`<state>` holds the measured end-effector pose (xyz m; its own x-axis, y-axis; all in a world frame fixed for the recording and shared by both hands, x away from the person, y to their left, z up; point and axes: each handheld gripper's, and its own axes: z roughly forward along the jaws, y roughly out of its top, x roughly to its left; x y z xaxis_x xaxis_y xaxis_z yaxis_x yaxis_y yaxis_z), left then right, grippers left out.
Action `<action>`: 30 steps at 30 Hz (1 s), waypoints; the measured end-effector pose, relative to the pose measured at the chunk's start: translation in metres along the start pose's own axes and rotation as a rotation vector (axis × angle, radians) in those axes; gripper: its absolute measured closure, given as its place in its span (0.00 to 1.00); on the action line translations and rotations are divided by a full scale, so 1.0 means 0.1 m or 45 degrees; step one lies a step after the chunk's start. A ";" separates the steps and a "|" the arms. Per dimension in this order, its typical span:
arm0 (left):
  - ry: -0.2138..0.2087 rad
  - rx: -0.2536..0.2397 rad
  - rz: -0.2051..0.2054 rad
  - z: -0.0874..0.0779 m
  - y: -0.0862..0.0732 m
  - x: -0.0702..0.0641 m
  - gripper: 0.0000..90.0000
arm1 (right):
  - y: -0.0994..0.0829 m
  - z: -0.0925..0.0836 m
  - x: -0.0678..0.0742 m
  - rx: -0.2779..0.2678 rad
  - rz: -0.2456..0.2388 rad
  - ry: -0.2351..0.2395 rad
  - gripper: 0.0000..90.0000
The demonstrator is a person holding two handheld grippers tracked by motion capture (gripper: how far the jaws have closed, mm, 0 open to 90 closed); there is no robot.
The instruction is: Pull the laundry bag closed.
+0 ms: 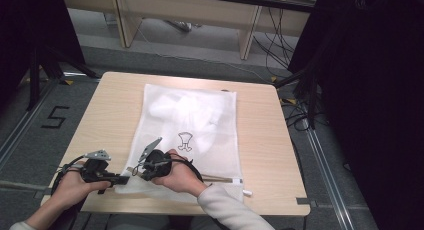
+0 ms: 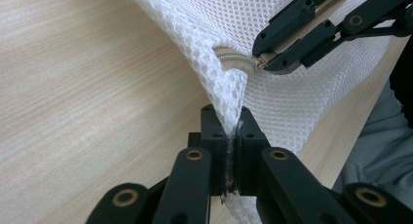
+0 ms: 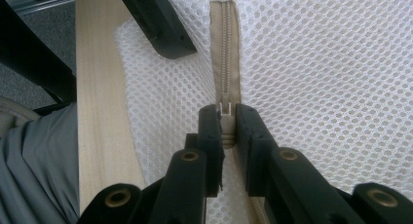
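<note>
With the mesh laundry bag (image 1: pixel 192 125) lying flat on the tabletop (image 1: pixel 260 140), my left tongs (image 2: pixel 233 136) pinch its near corner and my right tongs (image 3: pixel 226 129) pinch the zipper slider (image 3: pixel 225 108) beside it, so I judge almost the whole zipper (image 3: pixel 225 48) is not yet travelled.

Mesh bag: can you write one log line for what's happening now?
left gripper: shut on mesh bag corner | right gripper: shut on zipper pull | table: bag lying flat

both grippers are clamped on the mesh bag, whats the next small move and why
Probably draw the right gripper along the beige zipper, since it pinches the zipper pull, while the left gripper holds the mesh bag corner taut on the table.
</note>
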<state>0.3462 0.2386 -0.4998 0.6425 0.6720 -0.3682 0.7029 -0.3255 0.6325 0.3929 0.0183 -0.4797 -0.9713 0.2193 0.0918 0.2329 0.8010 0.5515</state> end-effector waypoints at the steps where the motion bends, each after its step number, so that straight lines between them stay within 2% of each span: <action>1: 0.002 -0.004 -0.001 0.00 0.00 0.00 0.95 | 0.00 0.00 0.01 0.006 0.011 -0.011 0.91; 2: 0.003 -0.022 -0.005 0.01 -0.01 0.00 0.95 | 0.00 0.00 0.00 -0.003 -0.004 -0.005 0.91; 3: 0.009 -0.007 -0.002 0.00 0.00 -0.01 0.94 | 0.00 0.00 0.00 -0.008 -0.008 -0.004 0.91; 8: -0.008 -0.004 0.006 0.00 0.00 -0.01 0.95 | -0.01 -0.02 0.01 0.003 0.015 -0.007 0.91; 10: -0.001 -0.040 -0.004 0.01 -0.01 -0.02 0.95 | -0.01 -0.03 0.01 0.004 0.001 -0.010 0.91; 12: 0.004 -0.044 -0.007 0.00 0.00 -0.02 0.95 | -0.02 -0.03 0.01 0.017 0.004 -0.018 0.91; 14: -0.002 -0.017 -0.003 -0.01 0.00 -0.01 0.95 | -0.03 -0.04 0.01 0.016 0.010 -0.018 0.91; 16: 0.003 -0.045 -0.008 0.01 0.00 -0.02 0.95 | -0.04 -0.04 0.00 0.009 0.003 -0.008 0.91; 18: 0.011 -0.030 -0.002 0.00 0.00 -0.02 0.94 | -0.04 -0.05 0.01 0.013 0.013 -0.008 0.91; 21: -0.009 -0.021 -0.002 -0.01 0.00 -0.01 0.94 | -0.04 -0.06 0.01 0.006 0.006 -0.010 0.91; 24: 0.001 -0.023 -0.022 -0.01 0.00 -0.01 0.95 | -0.05 -0.06 0.01 0.009 -0.003 -0.014 0.91; 25: 0.007 -0.050 -0.024 0.00 -0.01 0.00 0.95 | -0.05 -0.06 0.01 0.011 0.006 -0.001 0.91; 26: 0.011 -0.025 -0.023 -0.01 0.00 0.00 0.95 | -0.06 -0.06 0.01 0.011 0.002 -0.001 0.91; 27: -0.008 -0.018 -0.019 -0.02 0.00 0.01 0.95 | -0.07 -0.06 0.01 0.014 0.016 -0.003 0.91; 28: 0.002 -0.031 -0.018 -0.01 0.00 0.00 0.95 | -0.08 -0.07 0.01 0.015 0.025 -0.002 0.91; 29: 0.003 -0.058 -0.019 0.00 -0.01 -0.01 0.95 | -0.08 -0.07 0.00 0.015 0.007 -0.008 0.91; 30: 0.003 -0.058 -0.018 0.00 0.00 -0.01 0.95 | -0.08 -0.08 0.00 0.021 0.012 -0.015 0.91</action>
<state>0.3451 0.2378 -0.4998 0.6318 0.6780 -0.3756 0.6971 -0.2851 0.6578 0.3905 0.0075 -0.4776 -0.9685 0.2334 0.0873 0.2431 0.8079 0.5368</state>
